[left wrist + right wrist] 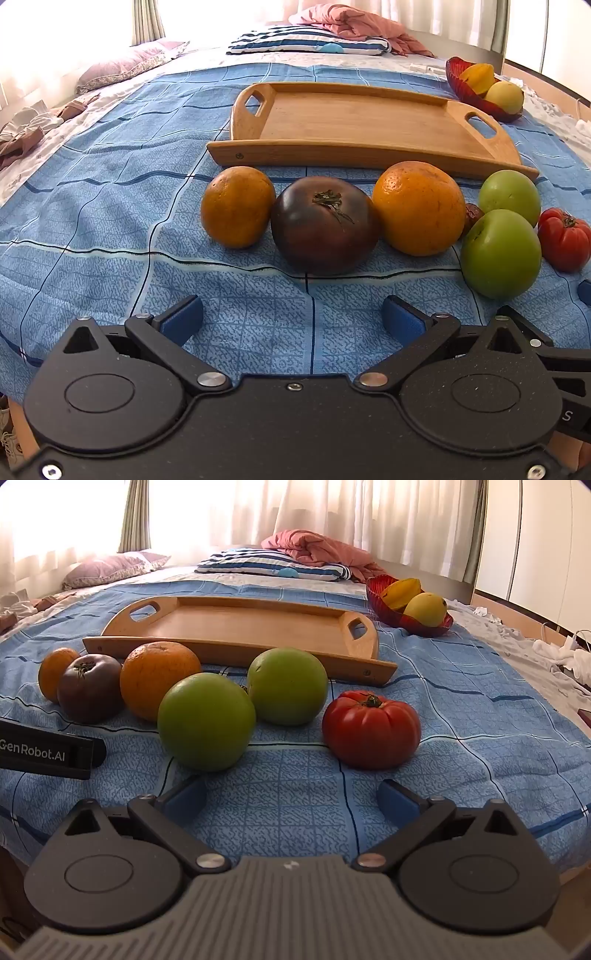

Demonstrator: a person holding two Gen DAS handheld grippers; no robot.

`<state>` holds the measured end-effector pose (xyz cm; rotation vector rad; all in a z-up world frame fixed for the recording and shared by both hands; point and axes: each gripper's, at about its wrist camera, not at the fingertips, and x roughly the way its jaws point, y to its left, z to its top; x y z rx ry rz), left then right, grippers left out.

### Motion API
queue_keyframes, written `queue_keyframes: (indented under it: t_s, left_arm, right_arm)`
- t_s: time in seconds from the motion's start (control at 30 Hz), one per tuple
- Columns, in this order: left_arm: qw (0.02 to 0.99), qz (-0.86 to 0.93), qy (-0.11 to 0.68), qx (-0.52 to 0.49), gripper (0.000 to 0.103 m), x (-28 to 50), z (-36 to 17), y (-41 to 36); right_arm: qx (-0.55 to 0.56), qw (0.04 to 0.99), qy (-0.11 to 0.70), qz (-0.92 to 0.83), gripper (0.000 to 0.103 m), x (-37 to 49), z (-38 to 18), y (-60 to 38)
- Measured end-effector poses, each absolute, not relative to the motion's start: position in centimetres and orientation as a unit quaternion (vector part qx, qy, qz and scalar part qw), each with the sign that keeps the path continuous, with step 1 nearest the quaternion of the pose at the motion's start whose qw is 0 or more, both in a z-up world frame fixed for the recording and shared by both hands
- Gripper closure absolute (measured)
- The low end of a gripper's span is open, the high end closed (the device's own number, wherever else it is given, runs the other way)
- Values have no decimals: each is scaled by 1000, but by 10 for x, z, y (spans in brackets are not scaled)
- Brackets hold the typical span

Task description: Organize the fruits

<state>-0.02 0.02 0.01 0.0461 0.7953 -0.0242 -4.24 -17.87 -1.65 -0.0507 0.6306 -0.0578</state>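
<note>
A row of fruit lies on the blue checked bedspread in front of an empty wooden tray [354,122] [236,627]. From left: a small orange [236,206] [53,670], a dark purple tomato [325,225] [90,688], a big orange [419,208] [157,677], two green tomatoes [500,253] [207,722] [288,686] and a red ribbed tomato [563,240] [371,729]. My left gripper [293,317] is open just short of the dark tomato. Short of the near green and red tomatoes, my right gripper [291,797] is open. Nothing sits between either pair of fingers.
A red glass bowl [458,79] [376,590] with yellow fruit stands behind the tray's right end. Pillows and a pink blanket [314,550] lie at the head of the bed. The left gripper's body [48,751] shows at the right wrist view's left edge.
</note>
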Motion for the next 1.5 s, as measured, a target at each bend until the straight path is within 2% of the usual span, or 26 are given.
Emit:
queue_keyframes:
  t_s: [1.5]
  left_arm:
    - [922,-5,387,27,0,-3,0,-2]
  right_arm:
    - [-29,950,310,-30,0,-43,-16,-178]
